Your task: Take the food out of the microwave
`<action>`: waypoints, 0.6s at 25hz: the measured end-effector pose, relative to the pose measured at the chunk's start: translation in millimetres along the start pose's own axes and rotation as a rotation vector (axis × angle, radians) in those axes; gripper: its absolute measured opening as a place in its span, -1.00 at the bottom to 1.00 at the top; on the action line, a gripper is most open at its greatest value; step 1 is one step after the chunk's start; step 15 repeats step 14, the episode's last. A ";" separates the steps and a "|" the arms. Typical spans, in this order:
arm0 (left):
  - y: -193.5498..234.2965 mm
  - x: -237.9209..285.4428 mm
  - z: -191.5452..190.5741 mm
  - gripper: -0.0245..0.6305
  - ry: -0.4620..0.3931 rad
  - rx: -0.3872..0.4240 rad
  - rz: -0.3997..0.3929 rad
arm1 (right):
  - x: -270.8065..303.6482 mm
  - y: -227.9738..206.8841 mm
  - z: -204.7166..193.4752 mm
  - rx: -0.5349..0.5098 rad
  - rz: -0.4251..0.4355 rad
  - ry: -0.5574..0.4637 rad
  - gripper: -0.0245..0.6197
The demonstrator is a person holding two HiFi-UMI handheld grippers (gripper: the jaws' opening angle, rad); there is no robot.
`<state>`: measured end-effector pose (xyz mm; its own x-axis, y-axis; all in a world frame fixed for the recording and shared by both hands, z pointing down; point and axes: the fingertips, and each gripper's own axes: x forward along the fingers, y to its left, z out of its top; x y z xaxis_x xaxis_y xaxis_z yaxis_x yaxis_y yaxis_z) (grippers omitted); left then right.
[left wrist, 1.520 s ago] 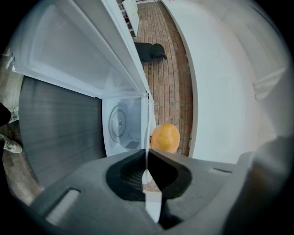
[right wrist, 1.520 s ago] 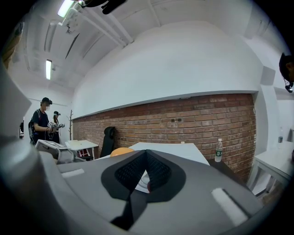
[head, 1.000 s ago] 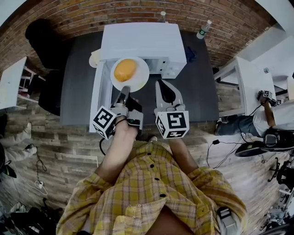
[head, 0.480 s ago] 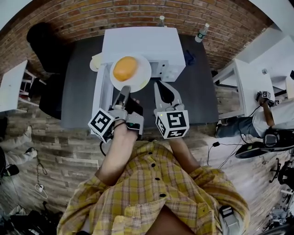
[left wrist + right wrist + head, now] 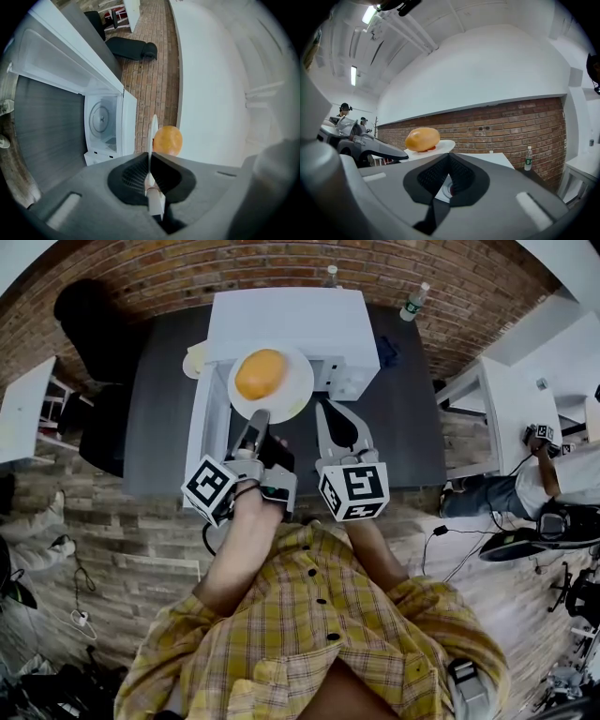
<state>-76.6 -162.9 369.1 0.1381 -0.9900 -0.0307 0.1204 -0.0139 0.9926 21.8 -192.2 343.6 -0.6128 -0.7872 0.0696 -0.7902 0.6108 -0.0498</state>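
One-edge grip on the plate (image 5: pixel 297 390)
Its rim sits clamped in the left gripper (image 5: pixel 257 418), right gripper (image 5: pixel 326 409) closed empty; any tilt could roll the food (image 5: pixel 260 374) off

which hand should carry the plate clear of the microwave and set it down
Left. The left gripper is clamped on the rim of the plate carrying the bun; the right gripper is shut and empty beside it.

Left gripper (image 5: pixel 257 420) holds the plate (image 5: pixel 298 390) (orange food (image 5: pixel 260 374) on it) before the microwave (image 5: pixel 291 324).
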 end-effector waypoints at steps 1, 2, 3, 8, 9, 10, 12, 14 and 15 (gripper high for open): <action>0.6 -0.2 0.8 -0.89 -0.003 0.003 0.002 | -0.1 -0.5 -0.5 0.000 0.000 0.001 -0.92; 1.4 -0.4 1.7 -0.89 -0.005 0.005 0.005 | -0.1 -0.8 -1.1 0.001 0.000 0.002 -0.92; 2.1 -0.7 2.4 -0.89 -0.007 0.005 0.006 | -0.1 -1.0 -1.7 0.001 0.000 0.003 -0.92; 3.4 -3.0 -0.2 -0.89 -0.005 0.001 0.007 | -2.1 -0.7 -2.1 0.002 0.006 0.001 -0.92; 3.3 -3.3 -0.9 -0.89 -0.005 0.002 0.007 | -2.4 -0.6 -2.1 0.003 0.007 0.000 -0.92; 3.3 -3.3 -1.1 -0.89 -0.005 0.004 0.007 | -2.4 -0.6 -2.1 0.003 0.008 -0.002 -0.92; 3.1 -3.0 -0.4 -0.89 -0.008 0.007 0.007 | -2.0 -0.3 -2.6 0.002 0.009 -0.002 -0.92; 2.9 -3.1 0.8 -0.89 -0.010 0.010 0.007 | -1.2 0.4 -3.7 0.001 0.011 -0.002 -0.92; 2.9 -3.1 0.8 -0.89 -0.010 0.010 0.007 | -1.2 0.4 -3.7 0.001 0.011 -0.002 -0.92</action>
